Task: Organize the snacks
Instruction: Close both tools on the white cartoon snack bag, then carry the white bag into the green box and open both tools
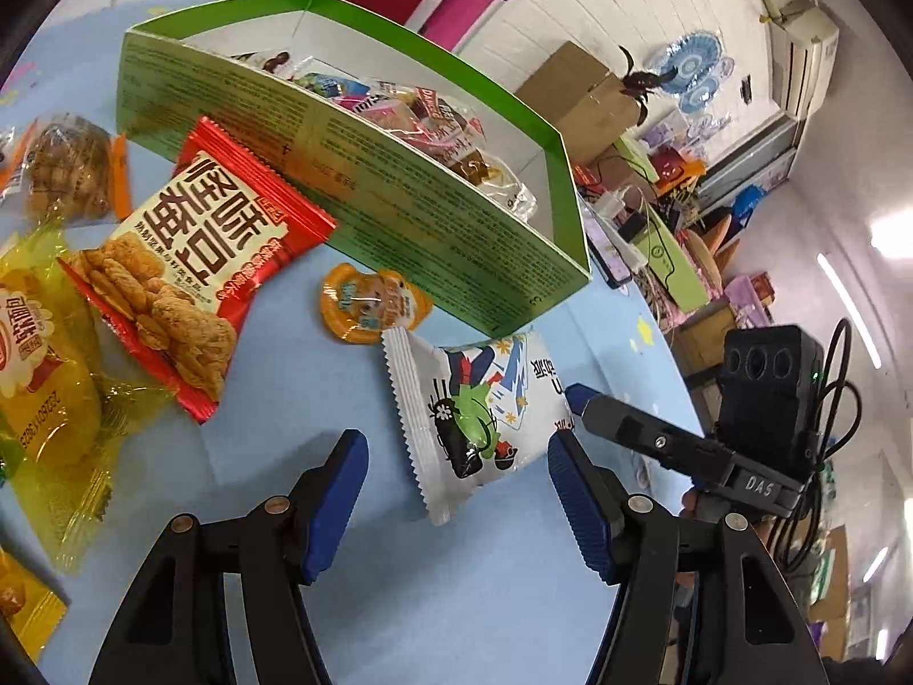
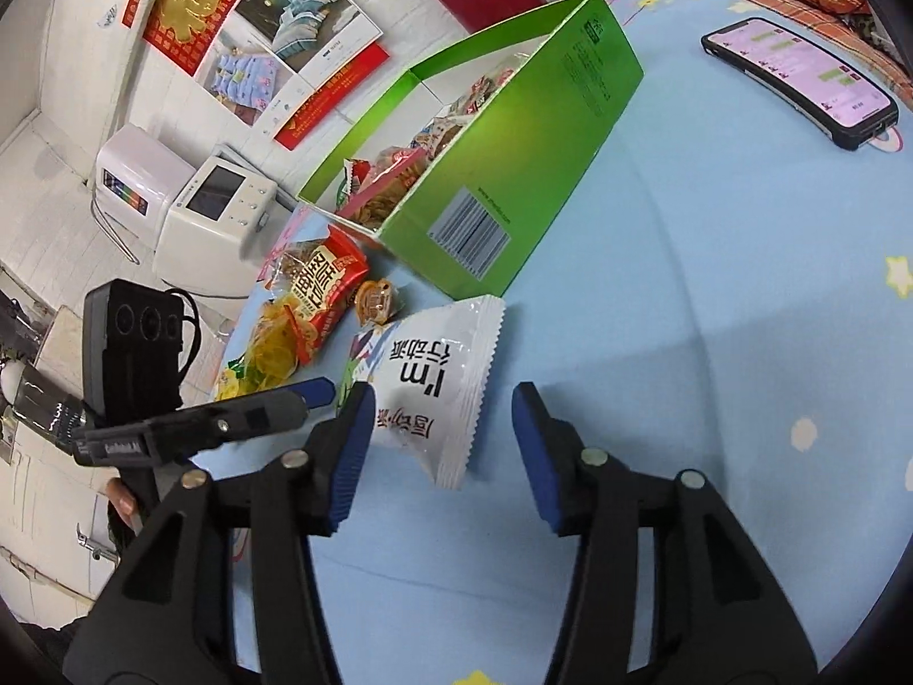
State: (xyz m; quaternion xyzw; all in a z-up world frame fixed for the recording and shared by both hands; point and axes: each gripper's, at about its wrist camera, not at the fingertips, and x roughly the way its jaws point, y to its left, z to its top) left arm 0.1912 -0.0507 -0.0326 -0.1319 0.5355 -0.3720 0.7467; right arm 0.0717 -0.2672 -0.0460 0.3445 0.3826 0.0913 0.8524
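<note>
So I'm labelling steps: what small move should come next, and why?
Probably close the right gripper on the white packet: its open jaws already flank the packet's end on the table, and the green box waits beyond.

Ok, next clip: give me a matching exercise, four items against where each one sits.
Items:
1. white snack packet
2. red snack bag
3. phone
4. orange jelly cup

Places:
A. leaning against the green box
B. on the tablecloth, far from the snacks
C. between both open grippers
D. between the red bag and white packet

Pairs: 1-C, 2-A, 3-B, 4-D
</note>
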